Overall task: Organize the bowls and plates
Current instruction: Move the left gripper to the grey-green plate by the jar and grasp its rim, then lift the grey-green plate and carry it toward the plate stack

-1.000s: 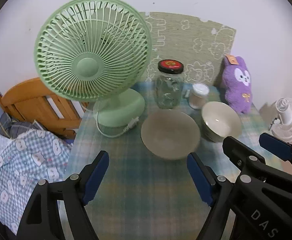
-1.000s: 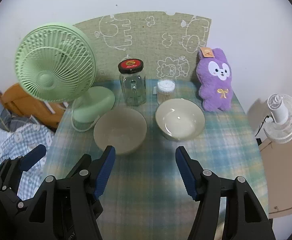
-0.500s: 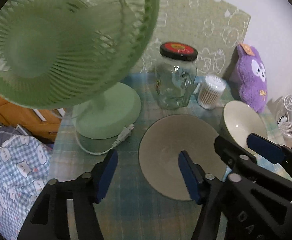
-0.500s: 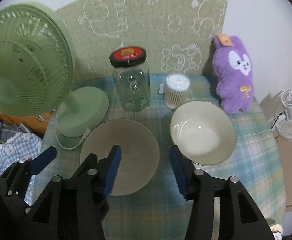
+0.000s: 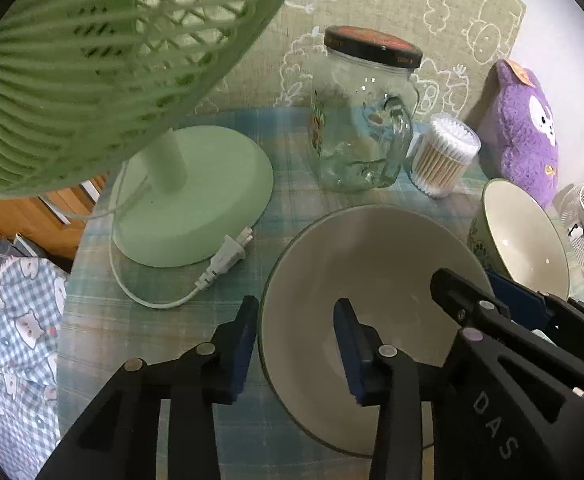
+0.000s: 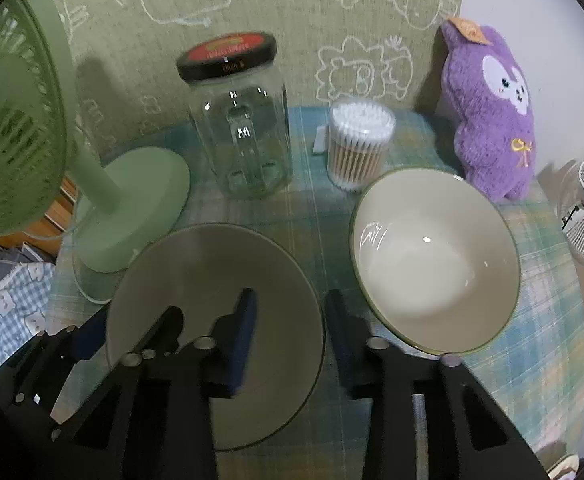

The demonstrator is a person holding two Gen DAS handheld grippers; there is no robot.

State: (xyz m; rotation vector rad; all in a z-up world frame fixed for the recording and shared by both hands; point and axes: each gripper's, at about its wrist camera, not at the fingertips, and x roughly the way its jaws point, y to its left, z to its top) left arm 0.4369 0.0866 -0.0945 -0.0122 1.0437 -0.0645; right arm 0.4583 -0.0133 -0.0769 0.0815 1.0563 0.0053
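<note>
A green desk fan [image 5: 103, 60] fills the upper left of the left wrist view, its base and loose plug [image 5: 227, 256] on the plaid tablecloth [image 6: 532, 340]; a lidded glass jar [image 6: 239, 128], a tub of cotton swabs [image 6: 358, 146] and a purple plush rabbit [image 6: 492, 120] line the back. At lower centre, the left gripper [image 5: 296, 344] straddles the near-left rim of the grey bowl [image 5: 372, 280], fingers spread, one inside and one outside. The right gripper [image 6: 289, 334], also spread, straddles the same bowl's right rim. The cream bowl [image 6: 432, 256] sits just beside it, at right.
</note>
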